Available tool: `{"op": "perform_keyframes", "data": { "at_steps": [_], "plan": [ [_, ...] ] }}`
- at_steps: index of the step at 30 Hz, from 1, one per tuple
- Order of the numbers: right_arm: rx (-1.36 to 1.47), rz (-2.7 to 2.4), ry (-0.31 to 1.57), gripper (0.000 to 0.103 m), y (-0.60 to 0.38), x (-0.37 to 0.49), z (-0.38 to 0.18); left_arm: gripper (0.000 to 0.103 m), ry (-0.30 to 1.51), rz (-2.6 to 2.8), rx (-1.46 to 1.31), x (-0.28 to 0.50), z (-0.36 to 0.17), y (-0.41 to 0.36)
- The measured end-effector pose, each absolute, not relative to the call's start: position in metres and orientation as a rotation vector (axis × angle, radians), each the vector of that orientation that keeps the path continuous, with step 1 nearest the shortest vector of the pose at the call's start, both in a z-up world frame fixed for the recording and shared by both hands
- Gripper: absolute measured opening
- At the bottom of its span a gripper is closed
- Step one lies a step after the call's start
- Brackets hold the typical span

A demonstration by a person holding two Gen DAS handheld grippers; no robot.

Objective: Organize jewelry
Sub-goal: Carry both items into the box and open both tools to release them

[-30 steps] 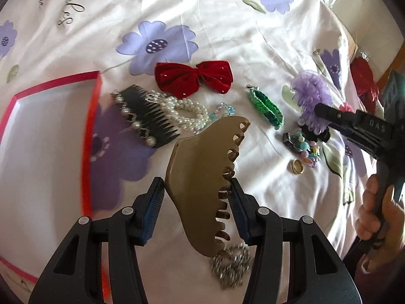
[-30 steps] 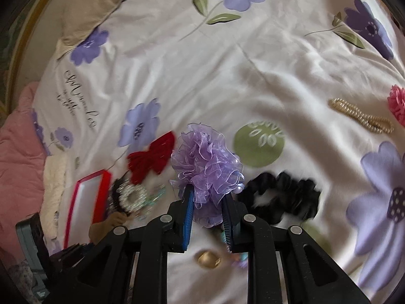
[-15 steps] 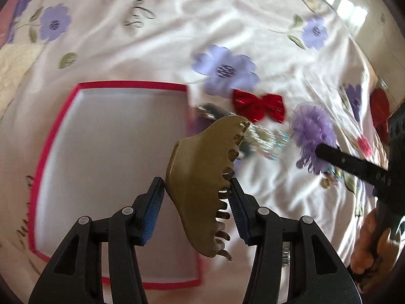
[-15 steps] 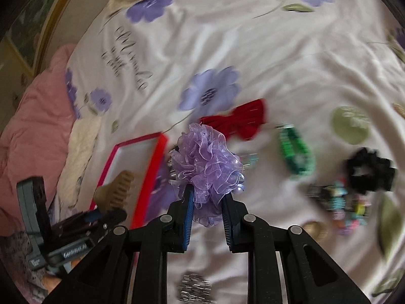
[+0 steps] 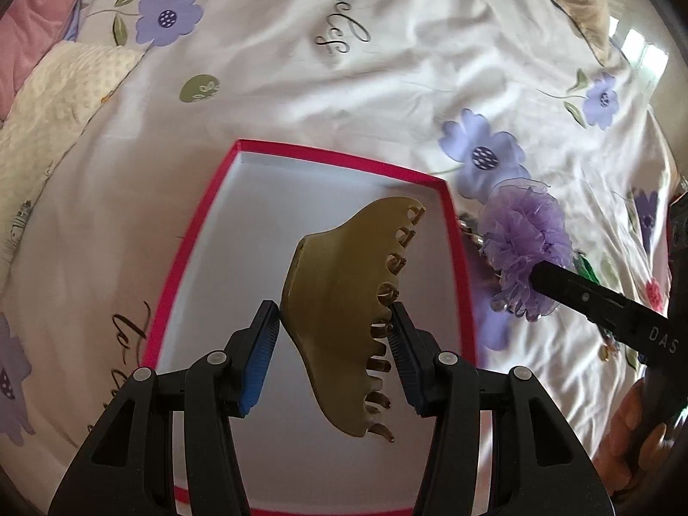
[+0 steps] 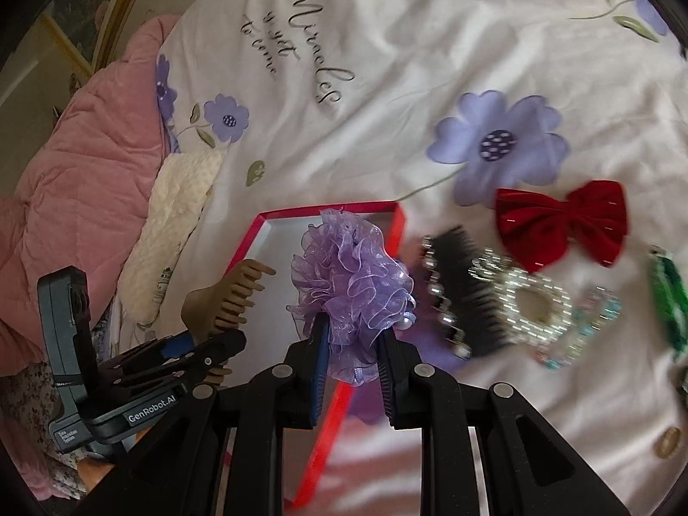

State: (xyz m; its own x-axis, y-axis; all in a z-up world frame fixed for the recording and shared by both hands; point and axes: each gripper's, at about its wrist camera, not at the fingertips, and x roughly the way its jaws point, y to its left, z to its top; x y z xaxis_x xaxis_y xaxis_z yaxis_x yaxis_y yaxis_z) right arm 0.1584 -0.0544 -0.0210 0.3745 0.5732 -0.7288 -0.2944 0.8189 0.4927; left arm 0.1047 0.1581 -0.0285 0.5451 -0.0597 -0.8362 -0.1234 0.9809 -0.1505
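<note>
My left gripper (image 5: pixel 333 352) is shut on a tan claw hair clip (image 5: pixel 344 301), which hangs above the white inside of a red-rimmed box (image 5: pixel 241 215). My right gripper (image 6: pixel 350 365) is shut on a purple ruffled scrunchie (image 6: pixel 350 266), held over the box's right rim (image 6: pixel 393 232). In the left wrist view the scrunchie (image 5: pixel 529 236) and the right gripper's black fingers (image 5: pixel 580 296) show just right of the box. In the right wrist view the left gripper (image 6: pixel 189 352) with the clip (image 6: pixel 223 301) shows at lower left.
On the flowered bedsheet right of the box lie a black comb with pearls (image 6: pixel 464 292), a pearl bracelet (image 6: pixel 529 301), a red velvet bow (image 6: pixel 563 223), a green clip (image 6: pixel 671 301) and a gold ring (image 6: pixel 666 440). A pink quilt (image 6: pixel 86 163) and cream cloth (image 6: pixel 172 223) lie left.
Both grippers have swung left with their loads. The clip now hangs over the box instead of the loose jewelry, and the scrunchie has come from the black scrunchie to the box's right rim.
</note>
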Motion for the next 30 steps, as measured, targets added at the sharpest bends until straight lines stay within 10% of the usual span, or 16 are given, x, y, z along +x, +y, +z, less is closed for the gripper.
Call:
{"op": "perform_keyframes", "data": {
  "at_steps": [30],
  "plan": [
    [0.234, 0.588, 1.188, 0.031, 0.022, 0.225, -0.078, 0.051, 1.088, 0.162, -0.137, 0.187, -0.080, 0.195]
  ]
}}
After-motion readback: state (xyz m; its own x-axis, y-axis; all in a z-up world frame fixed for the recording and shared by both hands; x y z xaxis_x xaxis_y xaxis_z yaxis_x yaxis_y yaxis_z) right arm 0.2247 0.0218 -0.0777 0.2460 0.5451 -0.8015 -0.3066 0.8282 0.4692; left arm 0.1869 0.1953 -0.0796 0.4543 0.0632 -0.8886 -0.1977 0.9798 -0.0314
